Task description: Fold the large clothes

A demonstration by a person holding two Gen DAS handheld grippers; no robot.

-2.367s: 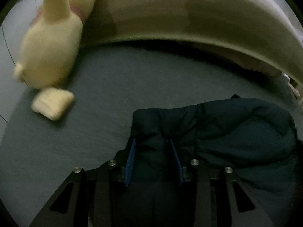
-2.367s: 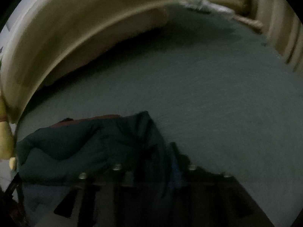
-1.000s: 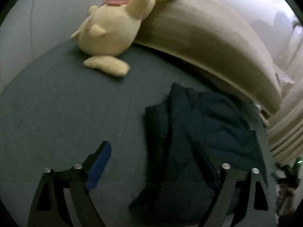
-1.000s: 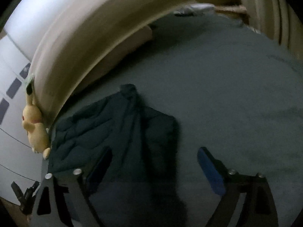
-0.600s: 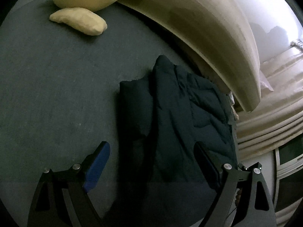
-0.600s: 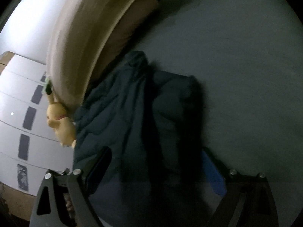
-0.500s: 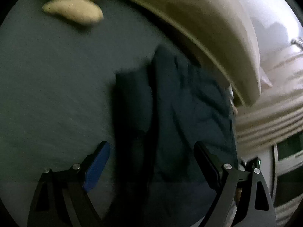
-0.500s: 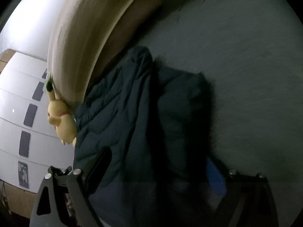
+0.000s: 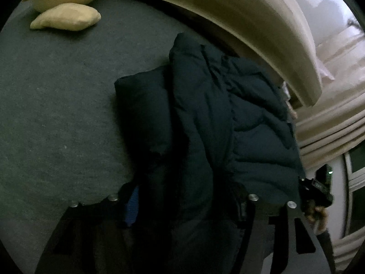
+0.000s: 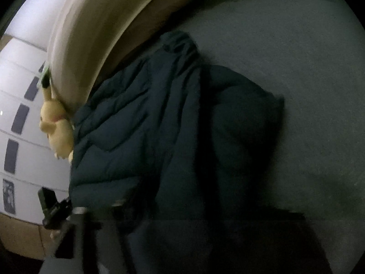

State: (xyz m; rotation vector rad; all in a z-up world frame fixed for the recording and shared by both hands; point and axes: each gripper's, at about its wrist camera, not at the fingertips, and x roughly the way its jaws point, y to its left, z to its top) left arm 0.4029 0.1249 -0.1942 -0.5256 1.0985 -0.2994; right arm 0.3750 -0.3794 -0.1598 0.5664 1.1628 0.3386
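Note:
A dark navy puffer jacket lies folded lengthwise on the dark grey bed; it also shows in the right wrist view. My left gripper has its jaws around the jacket's near end, closed in on the bulky fabric, blue pad visible at left. My right gripper is down over the jacket's near end; its fingers are lost in dark fabric and shadow.
A beige curved headboard runs behind the jacket. A yellow plush toy lies at the far left of the bed, also in the right wrist view. The other hand-held gripper shows at right. Curtains hang at right.
Both grippers, open and above the jacket half a second ago, have come down onto its near end. The left jaws have narrowed around the fabric.

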